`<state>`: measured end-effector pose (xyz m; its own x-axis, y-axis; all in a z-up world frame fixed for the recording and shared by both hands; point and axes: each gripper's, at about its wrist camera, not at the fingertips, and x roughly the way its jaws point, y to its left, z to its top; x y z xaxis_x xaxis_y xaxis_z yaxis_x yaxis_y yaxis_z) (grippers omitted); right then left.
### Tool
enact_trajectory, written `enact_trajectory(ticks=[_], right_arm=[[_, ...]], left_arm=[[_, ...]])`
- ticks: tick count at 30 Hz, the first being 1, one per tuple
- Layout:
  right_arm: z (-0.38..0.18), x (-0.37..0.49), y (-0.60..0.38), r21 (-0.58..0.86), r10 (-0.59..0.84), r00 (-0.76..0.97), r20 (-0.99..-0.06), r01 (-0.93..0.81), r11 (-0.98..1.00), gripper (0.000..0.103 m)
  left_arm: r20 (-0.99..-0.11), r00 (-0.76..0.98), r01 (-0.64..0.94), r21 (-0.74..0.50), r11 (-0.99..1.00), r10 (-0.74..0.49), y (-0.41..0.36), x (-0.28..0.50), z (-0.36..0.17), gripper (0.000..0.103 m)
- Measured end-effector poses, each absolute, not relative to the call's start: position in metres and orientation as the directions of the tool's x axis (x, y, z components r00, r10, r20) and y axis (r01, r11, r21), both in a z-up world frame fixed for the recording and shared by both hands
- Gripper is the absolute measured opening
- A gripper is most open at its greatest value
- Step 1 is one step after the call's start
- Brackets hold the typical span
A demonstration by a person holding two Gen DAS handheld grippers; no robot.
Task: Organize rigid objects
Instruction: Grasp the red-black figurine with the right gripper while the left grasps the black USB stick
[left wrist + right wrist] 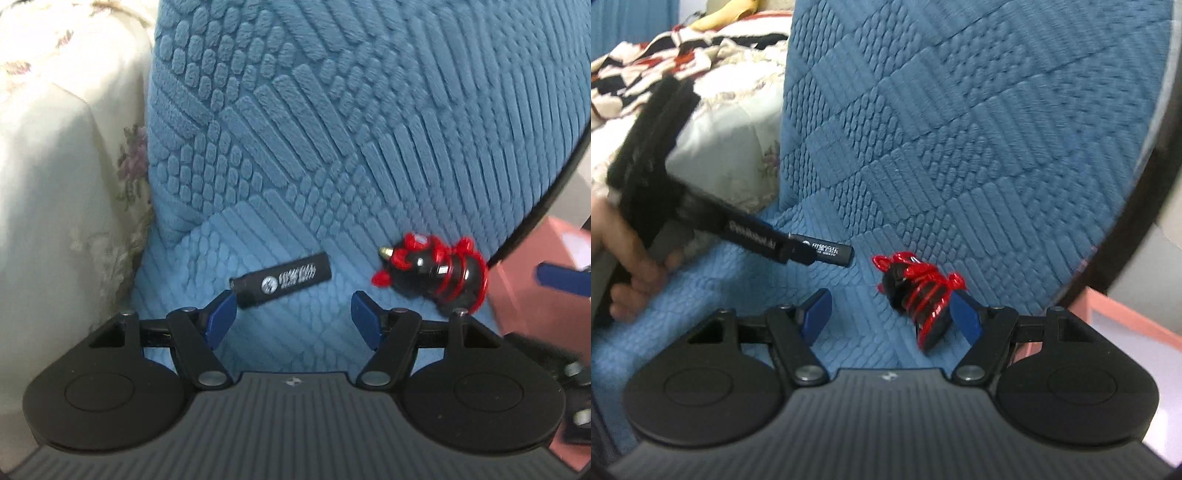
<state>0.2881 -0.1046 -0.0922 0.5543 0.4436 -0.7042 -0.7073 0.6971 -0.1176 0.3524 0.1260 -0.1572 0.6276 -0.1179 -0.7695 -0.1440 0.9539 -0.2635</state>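
A black stick-shaped device with white print lies on the blue textured seat cushion. My left gripper is open; its left finger is at the stick's near end. A black-and-red toy figure lies on its side to the right. In the right wrist view, my right gripper is open, and the toy lies just inside its right finger. The stick shows there with the left gripper's finger beside it.
A cream floral cloth lies left of the cushion. A patterned blanket is at the far left in the right wrist view. The cushion's dark edge and a pink surface are to the right. The person's hand holds the left gripper.
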Motion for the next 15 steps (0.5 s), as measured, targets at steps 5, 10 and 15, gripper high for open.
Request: enact_trajectory(ticks=[5, 10, 15], right_arm=[[-0.106, 0.31, -0.088, -0.207, 0.424, 0.556, -0.715, -0.747, 0.632, 0.072], [-0.118, 0.323, -0.069, -0.288, 0.425, 0.547, -0.721, -0.795, 0.534, 0.073], [-0.131, 0.335, -0.057, -0.307, 0.399, 0.528, -0.749, -0.811, 0.498, 0.073]], left_arm=[[-0.77, 0.628, -0.108, -0.227, 0.968, -0.11, 0.132, 0.37, -0.161, 0.073], [-0.774, 0.617, -0.068, -0.234, 0.97, -0.144, 0.14, 0.385, -0.166, 0.073], [-0.775, 0.607, -0.071, -0.273, 0.959, -0.176, 0.153, 0.393, -0.172, 0.073]])
